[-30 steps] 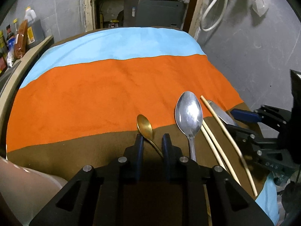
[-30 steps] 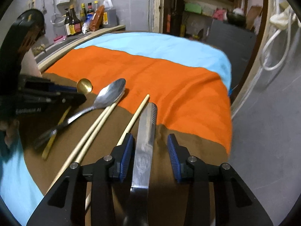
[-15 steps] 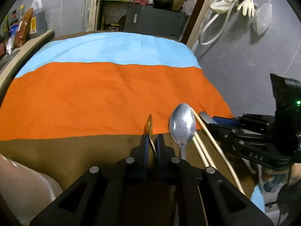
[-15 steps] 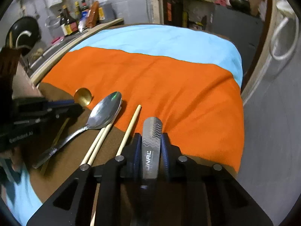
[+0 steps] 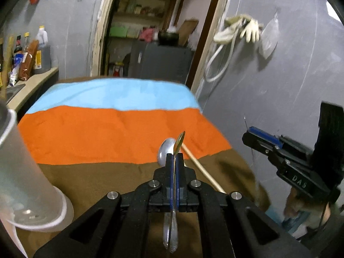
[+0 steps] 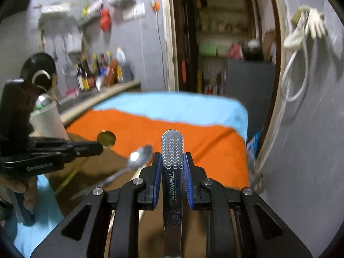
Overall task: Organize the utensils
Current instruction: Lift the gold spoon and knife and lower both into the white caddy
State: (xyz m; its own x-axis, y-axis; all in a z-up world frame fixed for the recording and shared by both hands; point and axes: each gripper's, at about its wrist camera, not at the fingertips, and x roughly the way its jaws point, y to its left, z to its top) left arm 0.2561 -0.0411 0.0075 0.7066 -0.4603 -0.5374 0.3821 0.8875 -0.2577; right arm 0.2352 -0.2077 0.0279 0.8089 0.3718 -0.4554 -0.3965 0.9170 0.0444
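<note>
My left gripper (image 5: 174,157) is shut on a small gold spoon (image 5: 179,140), held edge-on and lifted above the cloth; its round bowl shows in the right wrist view (image 6: 106,138). My right gripper (image 6: 172,161) is shut on a steel utensil handle (image 6: 172,148) with a wavy pattern, also lifted. A large silver spoon (image 5: 164,150) and wooden chopsticks (image 5: 202,169) lie on the brown band of the cloth. The silver spoon also shows in the right wrist view (image 6: 137,158). A clear plastic cup (image 5: 19,172) stands at the left.
The table carries a striped cloth with blue, orange (image 5: 103,133) and brown bands. A grey wall (image 5: 268,99) runs close along the right edge. A counter with bottles (image 6: 96,73) lies to the left. A doorway with shelves is behind the table.
Both grippers closed on their utensils and rose off the cloth: the left took up the gold spoon, the right the steel handle. The clear cup came into the left view.
</note>
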